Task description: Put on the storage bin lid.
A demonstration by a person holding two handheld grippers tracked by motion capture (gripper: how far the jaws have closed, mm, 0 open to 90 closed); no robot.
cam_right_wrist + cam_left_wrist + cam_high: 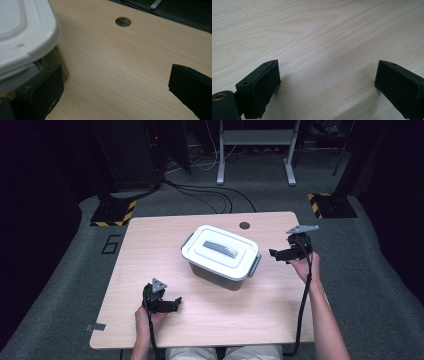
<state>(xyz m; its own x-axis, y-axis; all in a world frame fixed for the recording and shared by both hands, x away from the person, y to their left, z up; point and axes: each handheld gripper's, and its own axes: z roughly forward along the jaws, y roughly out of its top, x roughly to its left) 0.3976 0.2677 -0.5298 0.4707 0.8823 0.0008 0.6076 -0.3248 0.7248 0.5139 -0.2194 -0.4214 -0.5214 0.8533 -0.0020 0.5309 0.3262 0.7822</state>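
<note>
A storage box point(220, 252) with a white lid, a grey handle and grey side latches stands shut in the middle of the wooden table point(150, 250). My right gripper point(276, 255) hovers just right of the box, open, its jaws pointing toward the box's right end. In the right gripper view the box's corner point(22, 32) lies beside one finger point(45, 87), and only bare wood shows within the right gripper point(116, 77). My left gripper point(175, 302) rests low near the table's front left, open. Bare wood lies within the left gripper point(327, 75) too.
A round cable hole point(244, 225) point(123, 21) sits near the table's far edge behind the box. Black cables point(200, 195), striped stand bases point(114, 213) and a white frame's legs point(255, 150) occupy the grey floor beyond. A small metal bracket point(96, 326) sticks out at the front left edge.
</note>
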